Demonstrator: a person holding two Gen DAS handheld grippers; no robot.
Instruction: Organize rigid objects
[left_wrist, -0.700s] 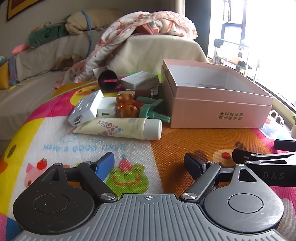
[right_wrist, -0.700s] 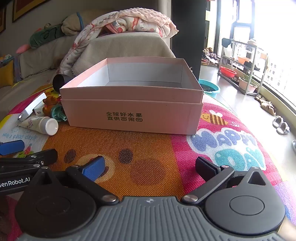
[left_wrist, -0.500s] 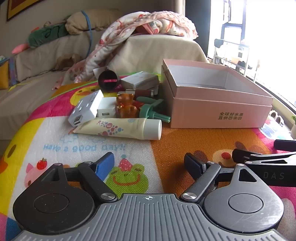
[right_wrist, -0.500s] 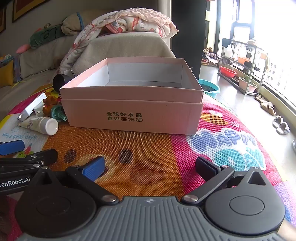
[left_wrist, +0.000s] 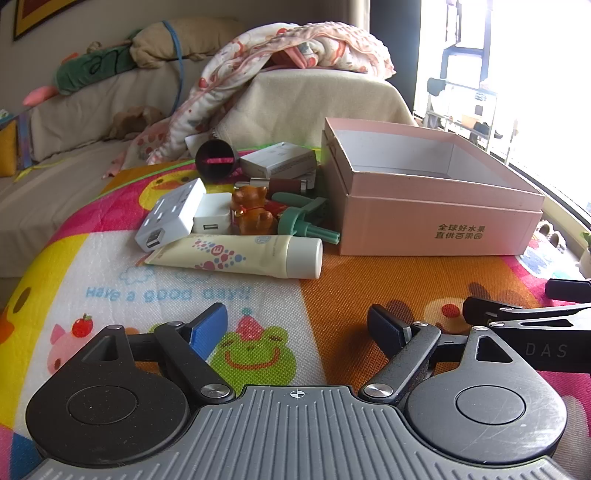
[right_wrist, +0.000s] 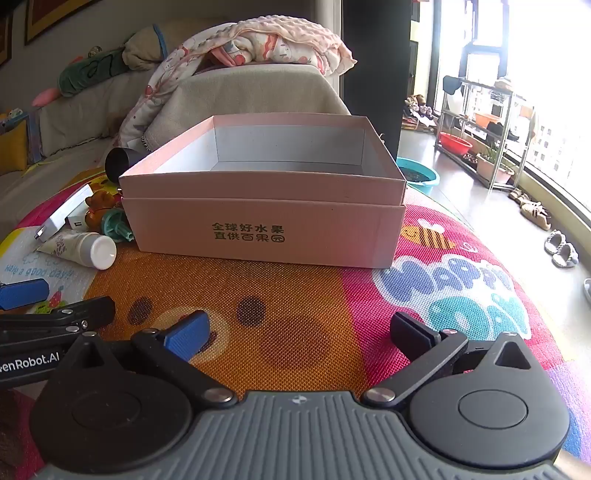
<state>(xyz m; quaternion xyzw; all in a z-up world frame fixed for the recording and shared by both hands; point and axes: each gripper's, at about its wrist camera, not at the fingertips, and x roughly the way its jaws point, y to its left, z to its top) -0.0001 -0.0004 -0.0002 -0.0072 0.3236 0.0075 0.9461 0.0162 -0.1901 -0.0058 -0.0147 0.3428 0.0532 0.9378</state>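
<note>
An open pink box (left_wrist: 436, 206) stands on the colourful play mat (left_wrist: 354, 273); it also shows in the right wrist view (right_wrist: 266, 221), with nothing visible inside. Left of it lies a pile: a cream tube with a white cap (left_wrist: 240, 254), a white power adapter (left_wrist: 171, 214), a white USB charger (left_wrist: 212, 219), an amber bear figure (left_wrist: 253, 212), a green plastic piece (left_wrist: 304, 221), a grey carton (left_wrist: 279, 164) and a dark cylinder (left_wrist: 216, 160). My left gripper (left_wrist: 297, 325) is open and empty, short of the tube. My right gripper (right_wrist: 299, 332) is open and empty before the box.
A covered sofa (left_wrist: 92, 110) with a blanket (left_wrist: 295, 44) and plush toys stands behind the mat. A teal basin (right_wrist: 419, 177), a metal rack (right_wrist: 487, 122) and shoes (right_wrist: 561, 247) are on the floor to the right, by the windows.
</note>
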